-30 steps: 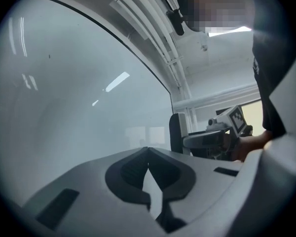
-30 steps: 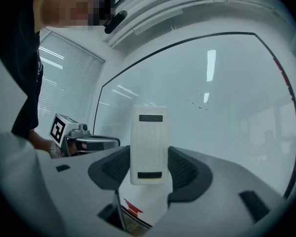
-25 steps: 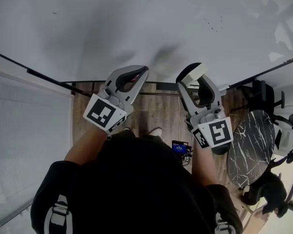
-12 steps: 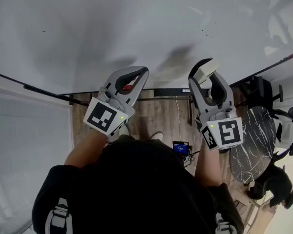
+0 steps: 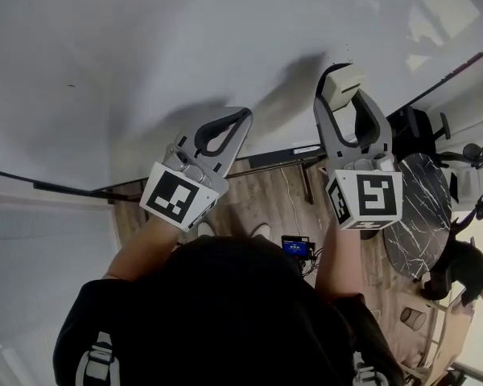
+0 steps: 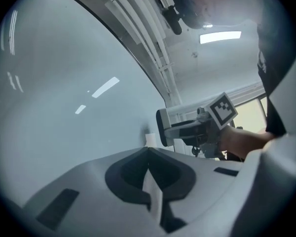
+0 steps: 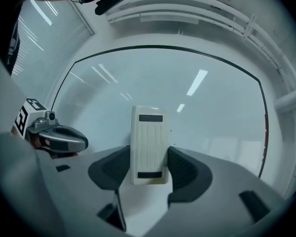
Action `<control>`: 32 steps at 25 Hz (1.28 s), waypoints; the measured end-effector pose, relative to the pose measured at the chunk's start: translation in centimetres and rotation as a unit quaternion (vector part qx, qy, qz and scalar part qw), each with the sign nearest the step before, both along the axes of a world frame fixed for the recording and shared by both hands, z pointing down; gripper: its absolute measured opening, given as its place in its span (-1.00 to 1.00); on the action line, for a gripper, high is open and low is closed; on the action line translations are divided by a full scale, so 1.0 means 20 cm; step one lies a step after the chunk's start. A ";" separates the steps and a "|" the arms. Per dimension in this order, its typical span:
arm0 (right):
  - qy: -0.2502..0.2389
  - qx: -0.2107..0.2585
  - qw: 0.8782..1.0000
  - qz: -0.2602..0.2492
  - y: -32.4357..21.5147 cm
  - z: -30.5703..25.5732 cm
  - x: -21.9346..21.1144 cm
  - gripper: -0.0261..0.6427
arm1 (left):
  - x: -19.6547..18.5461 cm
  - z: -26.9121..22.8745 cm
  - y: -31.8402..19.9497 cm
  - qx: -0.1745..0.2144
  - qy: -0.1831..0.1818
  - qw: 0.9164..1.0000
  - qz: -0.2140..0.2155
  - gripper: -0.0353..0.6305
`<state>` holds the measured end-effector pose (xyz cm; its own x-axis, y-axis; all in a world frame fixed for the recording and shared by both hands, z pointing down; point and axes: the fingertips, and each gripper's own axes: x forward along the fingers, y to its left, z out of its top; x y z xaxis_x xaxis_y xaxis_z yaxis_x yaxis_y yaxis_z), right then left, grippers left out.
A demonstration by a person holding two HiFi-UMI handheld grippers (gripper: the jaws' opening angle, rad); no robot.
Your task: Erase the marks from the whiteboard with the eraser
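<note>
From the head view we look down on our two grippers held up in front of the whiteboard [image 5: 145,55], which fills the upper part of the scene above a wooden floor [image 5: 266,199] and a round marble table [image 5: 414,215]. Our left gripper [image 5: 243,119] is clenched on nothing, its tips pointing toward the board's lower edge. Our right gripper [image 5: 342,96] stands higher and clasps the eraser [image 5: 344,81], whose cream body lies against the white surface beside its own shadow; we cannot tell from here whether it touches. A tiny dark mark [image 5: 70,85] shows far to the left on the board. In the left gripper view, the left gripper [image 6: 148,150] has its jaws pressed together with nothing between them, and the whiteboard [image 6: 64,107] curves away on the left. Beyond the jaws we see the right gripper [image 6: 164,132] reaching in from the right, with the eraser [image 6: 161,127] at its end very near the board. In the right gripper view, the right gripper [image 7: 149,170] grips the eraser [image 7: 149,144] upright between its dark pads, the ribbed back and two dark strips turned toward us. The whiteboard [image 7: 202,112] spreads behind it with a few faint specks [image 7: 174,144] just right of the eraser, and the left gripper [image 7: 84,143] shows low at the left.
</note>
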<state>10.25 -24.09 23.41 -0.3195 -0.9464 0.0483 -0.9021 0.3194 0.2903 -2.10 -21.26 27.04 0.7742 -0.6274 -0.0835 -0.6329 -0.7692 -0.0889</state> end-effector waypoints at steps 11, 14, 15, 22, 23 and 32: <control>0.038 0.027 0.997 0.068 -0.15 -0.11 -0.13 -0.22 | -0.07 -0.04 -0.06 0.003 0.012 1.000 0.022 -0.88; 0.039 0.037 0.996 0.077 -0.16 -0.11 -0.13 -0.22 | -0.09 -0.04 -0.06 0.008 0.015 1.000 0.024 -0.88; 0.037 0.040 0.996 0.077 -0.17 -0.11 -0.13 -0.22 | -0.09 -0.03 -0.06 0.007 0.015 1.000 0.023 -0.88; 0.025 0.045 0.995 0.080 -0.18 -0.13 -0.03 -0.22 | -0.07 -0.03 -0.08 0.003 0.012 1.000 0.011 -0.88; 0.021 0.044 0.995 0.083 -0.19 -0.13 0.01 -0.22 | -0.07 -0.03 -0.08 0.004 0.011 1.000 0.011 -0.88; -0.010 0.038 0.995 0.092 -0.25 -0.12 0.27 -0.22 | 0.02 -0.01 -0.09 0.001 0.010 1.000 0.004 -0.88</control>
